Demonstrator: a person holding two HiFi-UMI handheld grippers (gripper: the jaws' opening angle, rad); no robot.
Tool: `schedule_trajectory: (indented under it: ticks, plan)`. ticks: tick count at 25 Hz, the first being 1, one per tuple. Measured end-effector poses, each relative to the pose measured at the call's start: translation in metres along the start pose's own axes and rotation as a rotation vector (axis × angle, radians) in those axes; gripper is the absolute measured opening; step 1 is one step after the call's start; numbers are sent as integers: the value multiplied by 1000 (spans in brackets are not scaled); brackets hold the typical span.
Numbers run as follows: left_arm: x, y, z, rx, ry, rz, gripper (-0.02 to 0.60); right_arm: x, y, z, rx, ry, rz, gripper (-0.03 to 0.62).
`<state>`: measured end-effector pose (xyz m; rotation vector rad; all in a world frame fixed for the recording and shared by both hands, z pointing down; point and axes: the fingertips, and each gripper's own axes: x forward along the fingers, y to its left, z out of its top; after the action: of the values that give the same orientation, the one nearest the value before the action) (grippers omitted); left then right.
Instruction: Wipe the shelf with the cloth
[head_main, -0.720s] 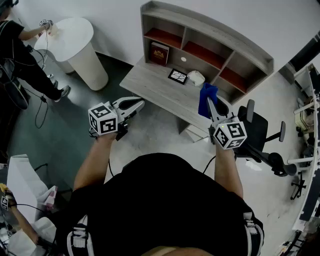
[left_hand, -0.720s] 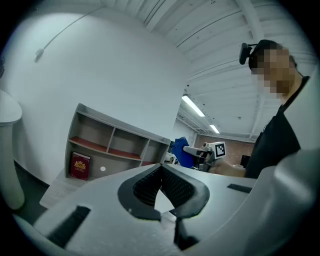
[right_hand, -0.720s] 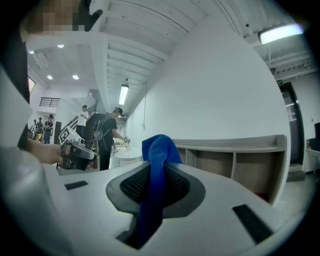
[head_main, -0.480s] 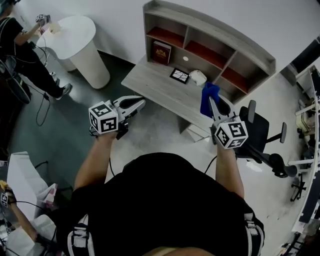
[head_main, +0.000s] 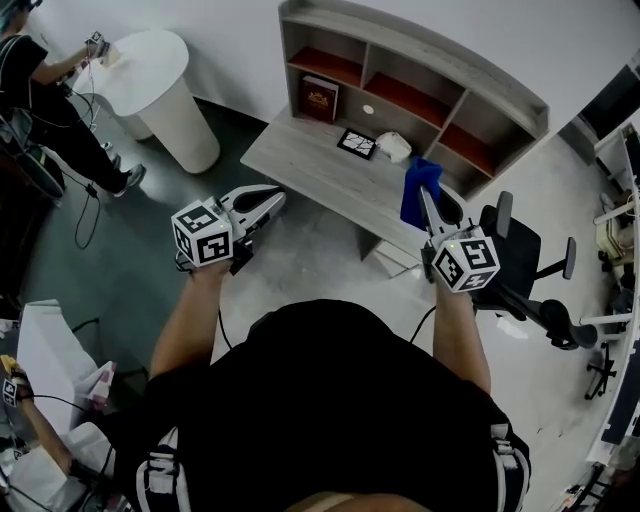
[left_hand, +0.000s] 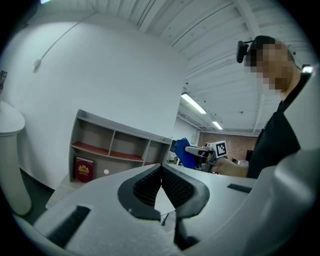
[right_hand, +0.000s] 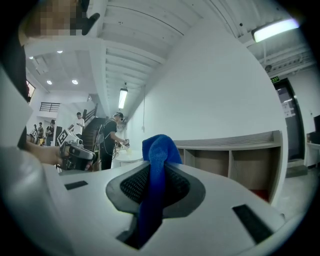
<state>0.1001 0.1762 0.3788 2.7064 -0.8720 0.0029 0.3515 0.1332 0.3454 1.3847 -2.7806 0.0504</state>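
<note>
Right gripper (head_main: 428, 203) jaws pinching blue cloth (head_main: 419, 188), held up over desk (head_main: 310, 160) right end, just short of shelf (head_main: 480, 90). Left gripper (head_main: 264, 202) jaws pressed together, empty (off desk's front edge). Chair (head_main: 522, 262) close beside right gripper

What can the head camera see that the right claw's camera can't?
Only the head view shows the red book in the shelf and the black chair. Only the right gripper view shows the ceiling light and some people far off. Both show the blue cloth pinched in the right claw, the grey shelf and the left claw.
</note>
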Motion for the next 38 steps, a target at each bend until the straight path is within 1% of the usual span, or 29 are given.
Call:
schedule_trajectory:
  ticks: [5,15,29,38]
  plan:
    - [7,-17,-2,44,10,-5,17,-8,-2,-6,6,14,14,58]
    - [-1,-26,-5,46,0,13,17,-14,7,-6,1,21,37,58]
    - [-11,0,-10,8,-21,18,17,6,17,-13,-8,48,37,58]
    - [-19,28,-19,-17,-4,22,17,36,28,-14,-17,60,50,60]
